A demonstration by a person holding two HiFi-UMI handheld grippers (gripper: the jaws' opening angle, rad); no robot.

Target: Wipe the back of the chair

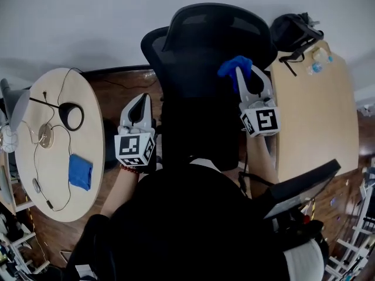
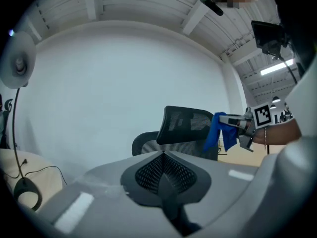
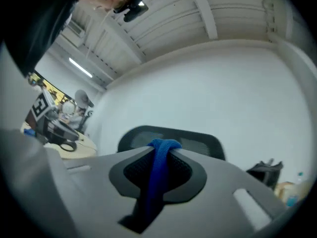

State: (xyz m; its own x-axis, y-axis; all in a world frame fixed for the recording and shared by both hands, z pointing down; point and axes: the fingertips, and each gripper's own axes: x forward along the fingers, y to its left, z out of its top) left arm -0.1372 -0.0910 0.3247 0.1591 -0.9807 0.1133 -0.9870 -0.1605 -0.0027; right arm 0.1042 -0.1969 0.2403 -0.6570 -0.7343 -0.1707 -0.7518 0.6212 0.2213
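Right gripper (image 1: 245,82) clamped a thin fold of blue cloth (image 1: 234,65) beside the chair's headrest (image 1: 214,25); dragging might pull it free. Left gripper (image 1: 141,100) sat closed, empty.

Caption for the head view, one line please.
Right claw, shut on a blue cloth, at the black mesh office chair's headrest; left claw shut, empty, beside the backrest.

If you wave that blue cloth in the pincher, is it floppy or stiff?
Probably floppy: the blue cloth droops in soft folds from the right gripper, whose jaws are shut on it. It looks light too, since one pinch holds it up. It may bunch when rubbed on the chair.
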